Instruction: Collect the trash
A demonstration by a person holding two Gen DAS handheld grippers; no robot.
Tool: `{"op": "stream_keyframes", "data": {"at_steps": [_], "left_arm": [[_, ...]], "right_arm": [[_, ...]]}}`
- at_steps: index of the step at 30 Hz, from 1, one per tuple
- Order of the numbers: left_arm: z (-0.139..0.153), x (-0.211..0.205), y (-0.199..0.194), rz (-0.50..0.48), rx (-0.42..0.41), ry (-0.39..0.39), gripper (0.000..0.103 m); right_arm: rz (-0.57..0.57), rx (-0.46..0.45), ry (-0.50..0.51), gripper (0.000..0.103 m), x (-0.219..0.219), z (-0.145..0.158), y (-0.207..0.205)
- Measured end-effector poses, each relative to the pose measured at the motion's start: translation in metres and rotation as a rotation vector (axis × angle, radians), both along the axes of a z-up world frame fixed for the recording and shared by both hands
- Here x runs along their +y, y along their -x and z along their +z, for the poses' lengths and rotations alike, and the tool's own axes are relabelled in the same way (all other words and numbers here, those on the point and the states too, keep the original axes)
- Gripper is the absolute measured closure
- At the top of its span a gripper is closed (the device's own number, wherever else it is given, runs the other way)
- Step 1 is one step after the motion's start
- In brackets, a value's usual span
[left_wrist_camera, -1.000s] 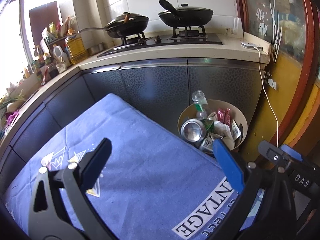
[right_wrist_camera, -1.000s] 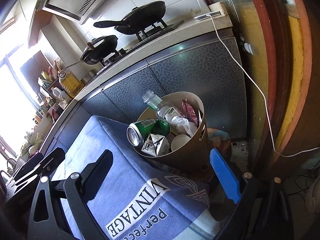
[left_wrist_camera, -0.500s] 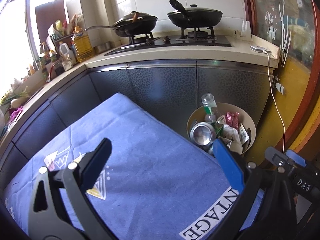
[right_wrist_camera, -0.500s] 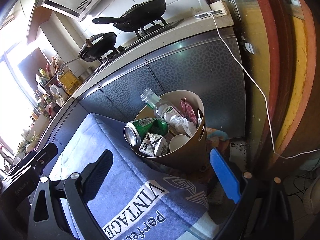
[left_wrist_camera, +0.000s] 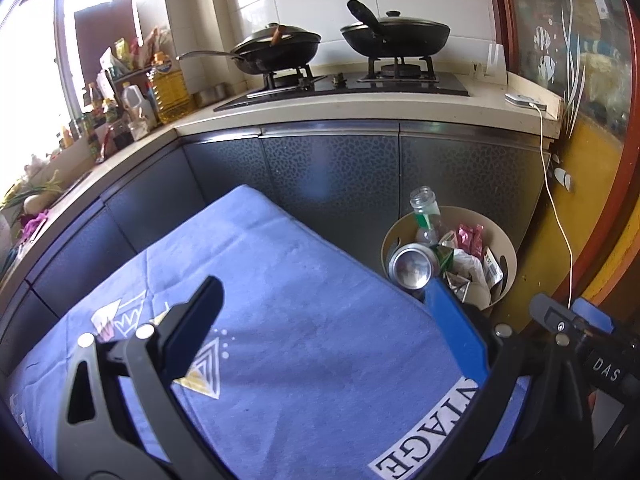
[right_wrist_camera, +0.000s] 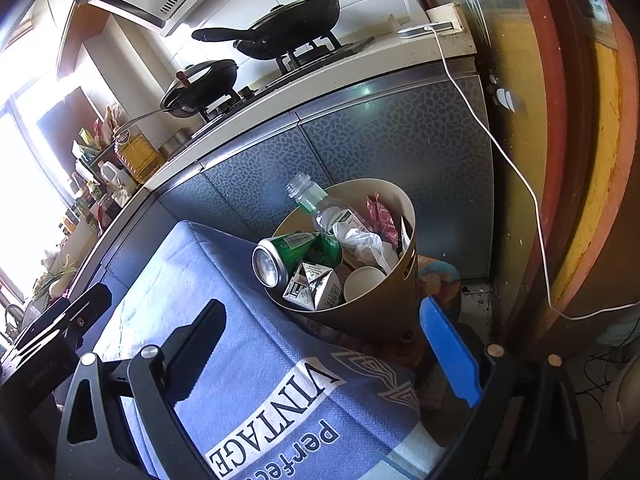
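Observation:
A tan waste bin [right_wrist_camera: 380, 312] stands on the floor past the corner of a table with a blue cloth [right_wrist_camera: 224, 280]. It holds a green can [right_wrist_camera: 296, 254], a clear bottle [right_wrist_camera: 316, 200], a folded carton [right_wrist_camera: 312, 286], a paper cup [right_wrist_camera: 362, 282], white plastic and red wrappers. The bin [left_wrist_camera: 505, 248], can [left_wrist_camera: 412, 270] and bottle [left_wrist_camera: 425, 212] also show in the left wrist view. My left gripper [left_wrist_camera: 324, 320] is open and empty above the cloth [left_wrist_camera: 280, 300]. My right gripper [right_wrist_camera: 324, 340] is open and empty, just short of the bin.
Grey kitchen cabinets [left_wrist_camera: 328, 176] carry a counter with a gas hob and two black pans [left_wrist_camera: 396, 36]. A white cable [right_wrist_camera: 500, 140] hangs down the right side by a red-framed door [right_wrist_camera: 568, 120]. Bottles and jars [left_wrist_camera: 132, 96] crowd the left counter.
Both grippers have drawn back and lifted slightly; the bin sits a little farther off and lower in both views. Both stayed open and empty.

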State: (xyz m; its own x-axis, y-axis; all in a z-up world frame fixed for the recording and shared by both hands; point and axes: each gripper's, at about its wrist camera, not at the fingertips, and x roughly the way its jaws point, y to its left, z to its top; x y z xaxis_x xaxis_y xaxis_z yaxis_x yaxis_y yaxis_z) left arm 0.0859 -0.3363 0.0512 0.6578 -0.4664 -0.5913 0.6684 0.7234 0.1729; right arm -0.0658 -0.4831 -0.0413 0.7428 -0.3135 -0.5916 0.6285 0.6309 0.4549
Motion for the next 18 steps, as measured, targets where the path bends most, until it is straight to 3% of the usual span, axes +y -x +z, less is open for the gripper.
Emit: {"op": "stream_keyframes", "data": {"at_steps": [10,18], "left_arm": [[-0.0009,0.0043,0.0022,-0.001,-0.016,-0.006,0.006],[-0.0071,0.0053,-0.0027,0.009,0.021,-0.019,0.006]], "right_arm": [[0.015,0.038,0.064,0.007,0.0068,0.0072,-0.0056],[0.018,0.071,0.089,0.007,0.0048,0.0095,-0.0056]]}}
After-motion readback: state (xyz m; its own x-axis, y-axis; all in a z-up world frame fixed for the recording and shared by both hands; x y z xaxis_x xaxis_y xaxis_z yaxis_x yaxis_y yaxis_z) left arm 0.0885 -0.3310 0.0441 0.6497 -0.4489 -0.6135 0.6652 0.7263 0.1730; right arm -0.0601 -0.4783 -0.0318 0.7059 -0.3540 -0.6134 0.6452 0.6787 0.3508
